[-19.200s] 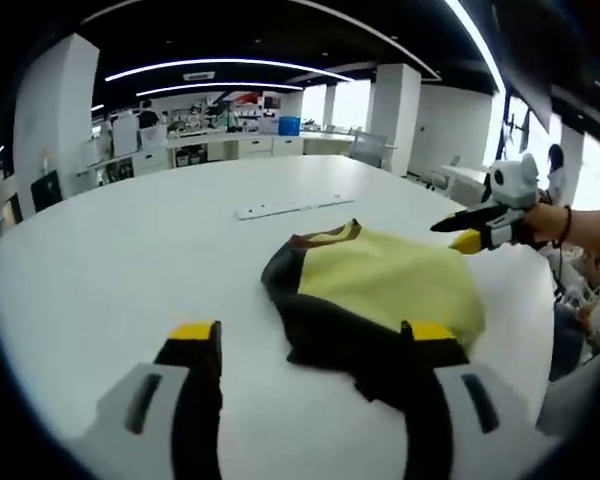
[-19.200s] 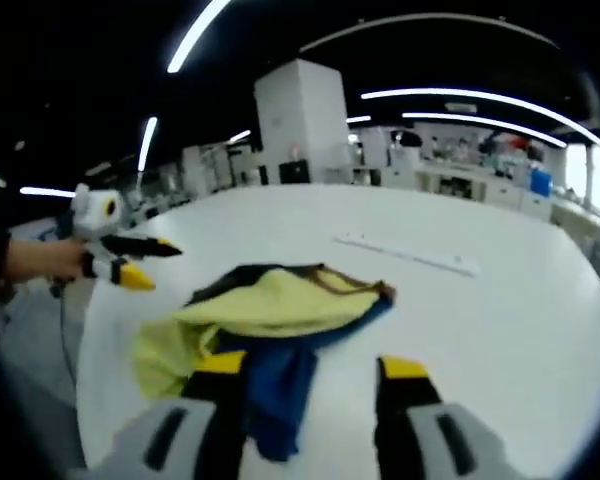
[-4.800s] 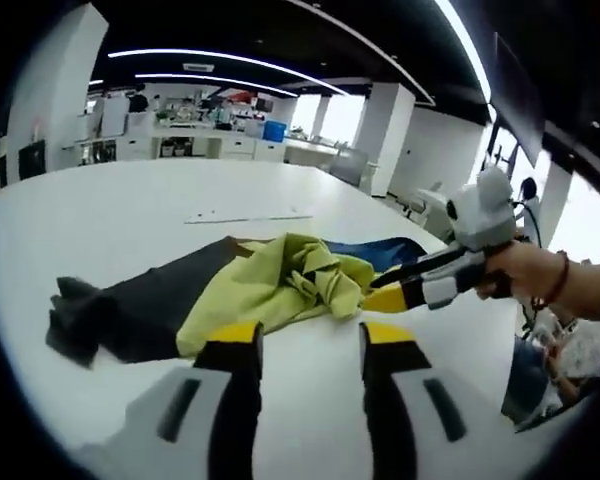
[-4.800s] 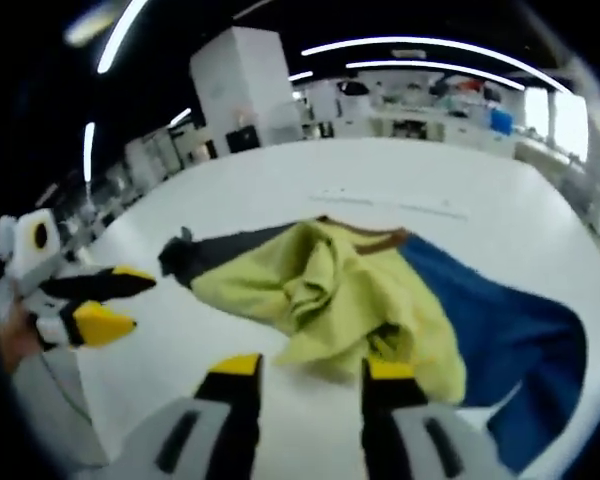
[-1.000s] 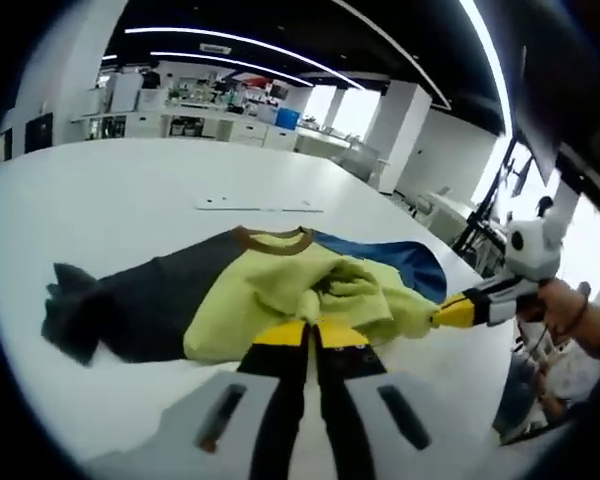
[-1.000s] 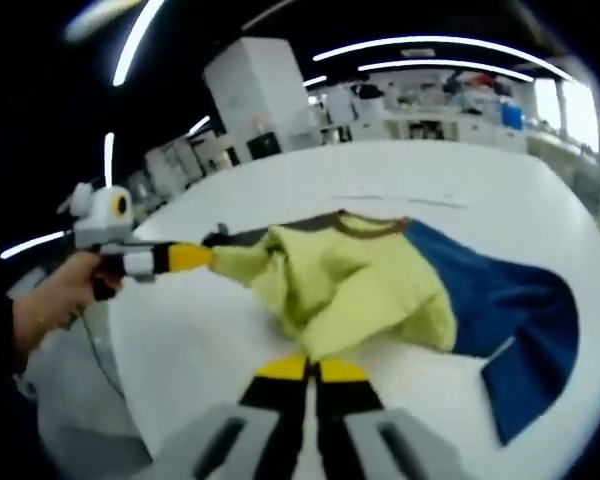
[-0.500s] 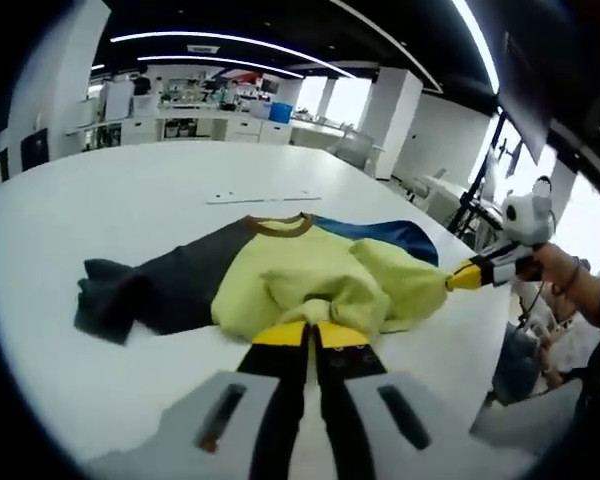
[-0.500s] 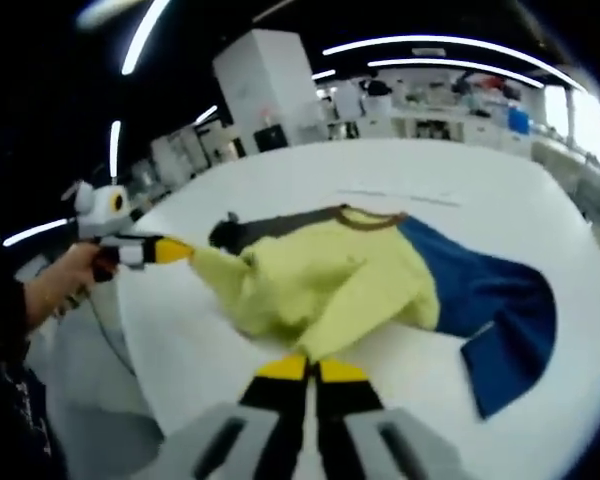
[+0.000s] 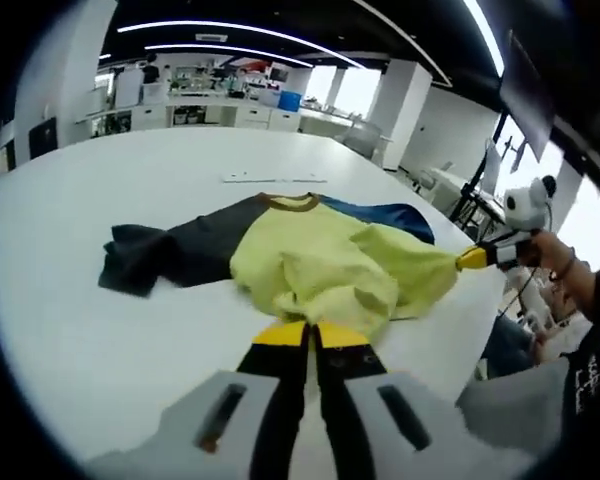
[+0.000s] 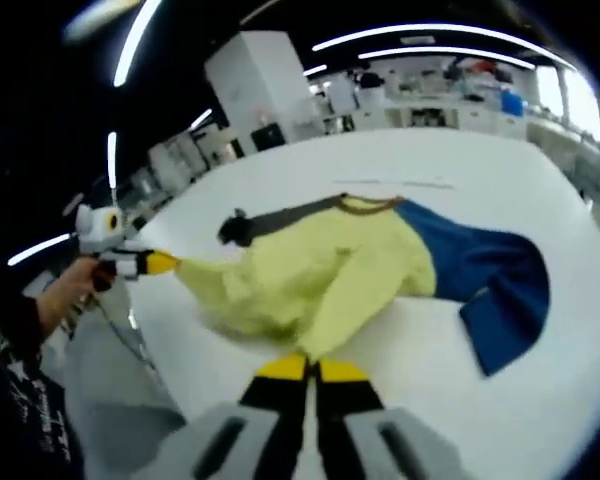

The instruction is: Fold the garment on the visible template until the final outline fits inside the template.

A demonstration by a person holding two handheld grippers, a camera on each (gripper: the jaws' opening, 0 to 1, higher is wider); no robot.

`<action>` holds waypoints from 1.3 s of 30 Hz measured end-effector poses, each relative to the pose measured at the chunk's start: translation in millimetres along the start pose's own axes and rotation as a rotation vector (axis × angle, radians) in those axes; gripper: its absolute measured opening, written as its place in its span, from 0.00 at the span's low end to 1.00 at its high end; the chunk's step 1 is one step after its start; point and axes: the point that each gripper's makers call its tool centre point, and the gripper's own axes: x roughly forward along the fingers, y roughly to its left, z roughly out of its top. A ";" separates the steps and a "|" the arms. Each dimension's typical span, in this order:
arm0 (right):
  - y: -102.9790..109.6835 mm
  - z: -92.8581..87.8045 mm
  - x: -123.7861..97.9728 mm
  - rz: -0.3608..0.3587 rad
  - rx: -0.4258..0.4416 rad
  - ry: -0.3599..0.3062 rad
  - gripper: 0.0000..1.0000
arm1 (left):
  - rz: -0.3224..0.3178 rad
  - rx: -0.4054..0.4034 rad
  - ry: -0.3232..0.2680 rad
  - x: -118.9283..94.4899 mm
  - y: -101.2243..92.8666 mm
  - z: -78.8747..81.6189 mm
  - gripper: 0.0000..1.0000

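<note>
A garment lies on the white table [image 9: 70, 340]: yellow body [image 9: 320, 262], dark grey sleeve [image 9: 150, 262], blue sleeve [image 9: 380, 213], brown collar [image 9: 290, 202]. My left gripper [image 9: 308, 335] is shut on the yellow hem. At the right, my right gripper [image 9: 472, 258] is shut on another corner of the hem, held by a hand [image 9: 545, 257]. From the right gripper view, the yellow body [image 10: 310, 265] stretches between my right gripper [image 10: 310, 368] and my left gripper [image 10: 162, 263]. The blue sleeve [image 10: 495, 280] trails right and the dark sleeve [image 10: 270, 220] lies behind.
A thin white strip [image 9: 275, 179] lies on the table beyond the collar, also as the strip [image 10: 405, 183]. The table's rounded edge [image 10: 155, 360] runs close below the held hem. Office desks and pillars stand far behind. A person's dark printed clothing [image 9: 590, 380] is at the right.
Both grippers have drawn the yellow hem back toward the table's near edge and further apart, so the body lies more stretched and flatter. Both stay shut on the fabric.
</note>
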 end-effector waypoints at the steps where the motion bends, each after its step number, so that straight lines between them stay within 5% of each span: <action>1: 0.1 -1.0 -1.6 0.002 0.006 0.001 0.00 | 0.000 -0.001 0.003 -1.9 -0.9 -2.1 0.00; 18: 3.2 -35.4 -27.8 -0.002 0.088 0.084 0.00 | 0.014 -0.057 0.051 -28.9 -8.3 -38.3 0.00; 39: -22.3 -85.9 -42.6 -0.072 0.263 0.178 0.00 | 0.038 -0.160 0.140 -44.3 -2.9 -83.4 0.00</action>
